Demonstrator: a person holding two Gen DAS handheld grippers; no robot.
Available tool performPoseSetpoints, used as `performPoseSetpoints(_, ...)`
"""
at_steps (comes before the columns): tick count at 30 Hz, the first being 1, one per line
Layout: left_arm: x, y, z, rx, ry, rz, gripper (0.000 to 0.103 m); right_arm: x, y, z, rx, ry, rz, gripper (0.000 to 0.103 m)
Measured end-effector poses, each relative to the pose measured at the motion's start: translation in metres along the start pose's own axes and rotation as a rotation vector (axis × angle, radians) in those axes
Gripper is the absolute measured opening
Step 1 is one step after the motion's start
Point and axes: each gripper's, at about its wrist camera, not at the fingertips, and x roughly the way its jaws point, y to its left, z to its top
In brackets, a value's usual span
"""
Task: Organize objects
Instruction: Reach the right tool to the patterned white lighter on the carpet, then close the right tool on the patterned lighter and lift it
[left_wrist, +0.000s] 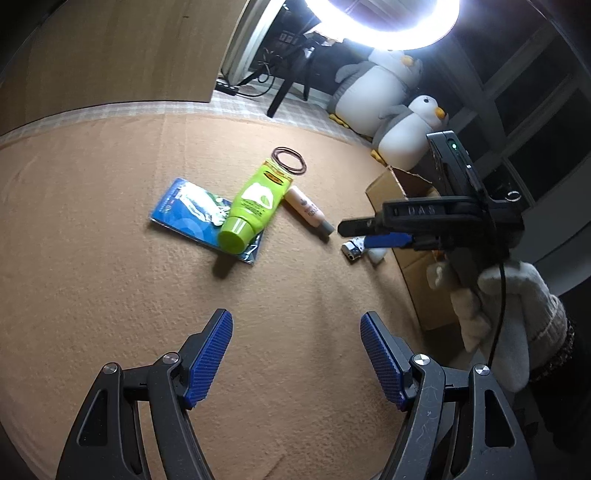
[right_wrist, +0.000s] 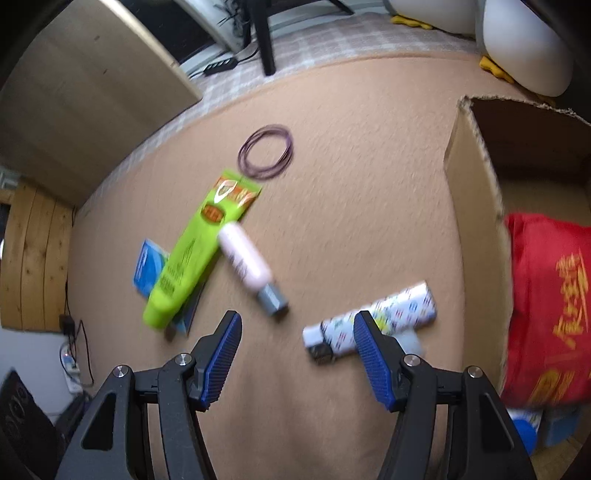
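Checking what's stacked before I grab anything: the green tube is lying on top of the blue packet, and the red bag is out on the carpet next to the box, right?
Not quite. The red bag sits inside the cardboard box, as the right wrist view shows. The green tube does lie on the blue packet.

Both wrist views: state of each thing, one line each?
left gripper: open, empty
right gripper: open, empty, above patterned lighter
green tube: capped, lying across blue packet
pink bottle: capped, on its side
hair ties: flat on carpet
cardboard box: open, red bag inside
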Motion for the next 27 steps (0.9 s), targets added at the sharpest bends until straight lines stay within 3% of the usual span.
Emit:
performPoseSetpoints(2,0.001,-0.001,0.001,0.006,0.002,-0.005,0.075,-0.001,0.001,-0.009,0.0,0.017,0.014,0.059)
performPoseSetpoints(5,0.003,-0.001,0.003,0.005,0.002,-0.01,0.075,-0.011,-0.006,-0.014,0.045,-0.031,0.003,0.059)
performPoseSetpoints(19,-0.009,0.016,0.004,-0.019,-0.024,-0.021,0.075,0.006,-0.007,0.007,0.14,-0.062,-0.154,0.059)
performPoseSetpoints(25,-0.014,0.028,0.005,-0.032,-0.027,-0.018,0.075,0.015,-0.013,0.016,0.196,-0.085,-0.145,0.06)
performPoseSetpoints(27,-0.014,0.029,0.006,-0.031,-0.026,-0.018,0.075,0.014,-0.012,0.016,0.202,-0.098,-0.139,0.054)
